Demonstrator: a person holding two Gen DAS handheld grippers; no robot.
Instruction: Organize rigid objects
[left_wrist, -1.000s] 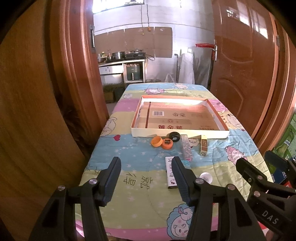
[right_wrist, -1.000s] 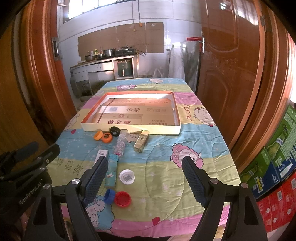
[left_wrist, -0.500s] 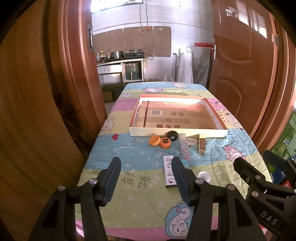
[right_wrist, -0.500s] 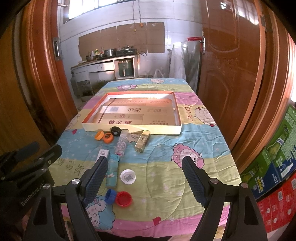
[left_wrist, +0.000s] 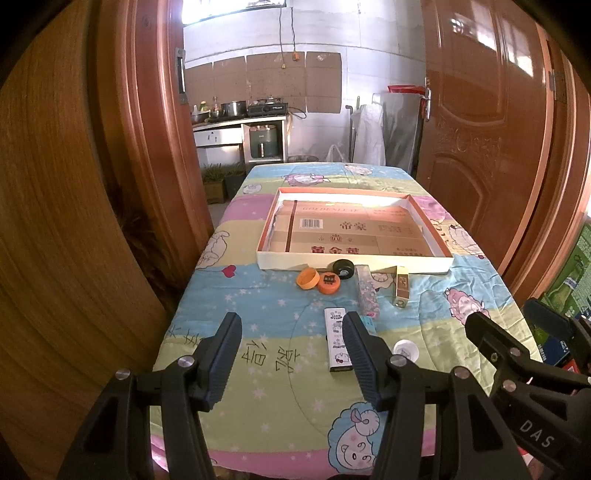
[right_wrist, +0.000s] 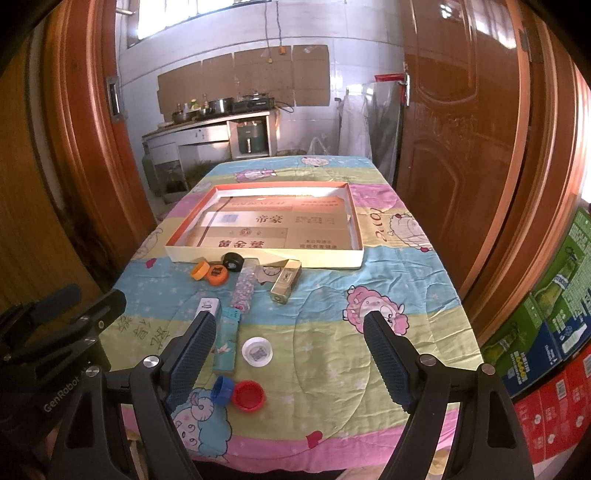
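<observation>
A shallow cardboard tray lies mid-table. In front of it lie two orange caps, a black cap, a speckled stick box, a gold box, a white slim box, a teal box, a white lid, a blue cap and a red cap. My left gripper and right gripper are both open, empty, above the near table edge.
The table has a cartoon quilt. Wooden doors stand on both sides. Stacked drink cartons sit at the right. A kitchen counter is behind the table.
Both views have drawn back slightly from the table; the objects look a little farther. Both grippers stay open. Nothing on the table has moved.
</observation>
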